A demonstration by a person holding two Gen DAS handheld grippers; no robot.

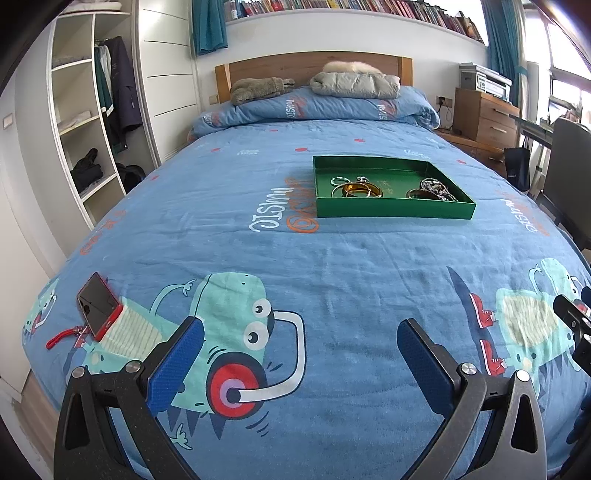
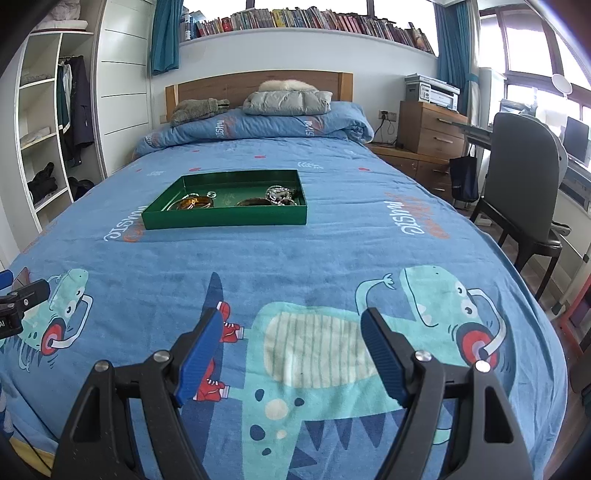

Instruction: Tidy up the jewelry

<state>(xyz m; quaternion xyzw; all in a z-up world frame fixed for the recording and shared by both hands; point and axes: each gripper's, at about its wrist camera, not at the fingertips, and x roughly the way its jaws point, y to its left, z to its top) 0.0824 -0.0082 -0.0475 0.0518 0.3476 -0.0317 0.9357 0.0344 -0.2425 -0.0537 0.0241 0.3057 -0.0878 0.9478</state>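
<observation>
Green tray [image 1: 391, 212] on the bed [image 1: 332, 258] half-hides tangled bangles [image 1: 360, 190] behind its wall; left tool [image 1: 299, 341] and right tool [image 2: 291, 330] both gape empty.

bedspread print [image 1: 280, 218]: the word "music" in white letters, seen upside down, over an orange word too overlapped to read
same print, right side of bed [image 2: 410, 218]: "music" again, white, upside down, on orange script
folded duvet at the headboard [image 1: 291, 109]: "music" printed in white, turned sideways
green tray floor [image 1: 384, 182]: faint gold marking, unreadable
book spines on the shelf [image 2: 314, 18]: too small to read
</observation>
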